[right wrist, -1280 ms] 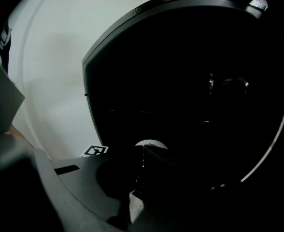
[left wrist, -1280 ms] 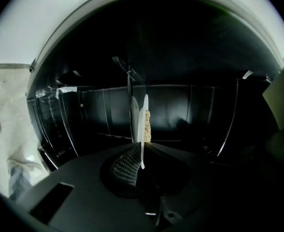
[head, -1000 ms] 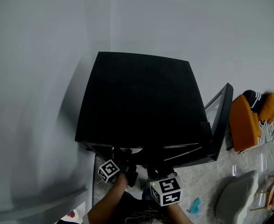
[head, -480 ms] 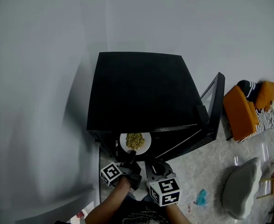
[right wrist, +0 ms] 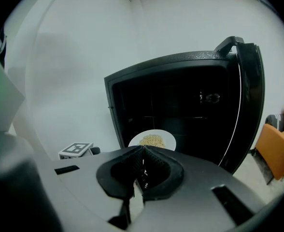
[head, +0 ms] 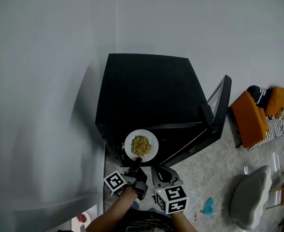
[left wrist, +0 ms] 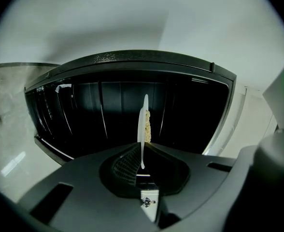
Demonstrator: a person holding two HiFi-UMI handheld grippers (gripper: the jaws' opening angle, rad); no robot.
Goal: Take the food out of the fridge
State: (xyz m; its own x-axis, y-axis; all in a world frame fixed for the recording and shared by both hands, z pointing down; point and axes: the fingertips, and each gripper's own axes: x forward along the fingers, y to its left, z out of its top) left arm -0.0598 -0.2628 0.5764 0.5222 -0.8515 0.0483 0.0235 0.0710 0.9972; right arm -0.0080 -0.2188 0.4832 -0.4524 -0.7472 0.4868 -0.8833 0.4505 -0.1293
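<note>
A white plate (head: pixel 151 140) with a heap of yellowish food (head: pixel 141 145) hangs in front of the open black fridge (head: pixel 147 95). My left gripper (head: pixel 135 165) is shut on the plate's near rim; in the left gripper view the plate (left wrist: pixel 143 124) shows edge-on between the jaws. My right gripper (head: pixel 157 170) is just right of it, shut with nothing between its jaws. In the right gripper view the plate (right wrist: pixel 168 138) sits beyond the closed jaws (right wrist: pixel 142 150), before the dark fridge opening (right wrist: pixel 180 105).
The fridge door (head: pixel 220 111) stands swung open to the right. An orange chair (head: pixel 250 122) and a grey cushion-like seat (head: pixel 250 197) are on the floor at the right. A white wall (head: pixel 45 81) runs left of and behind the fridge.
The plate has come out of the fridge opening toward me and risen with the left gripper. Both grippers have drawn back from the fridge.
</note>
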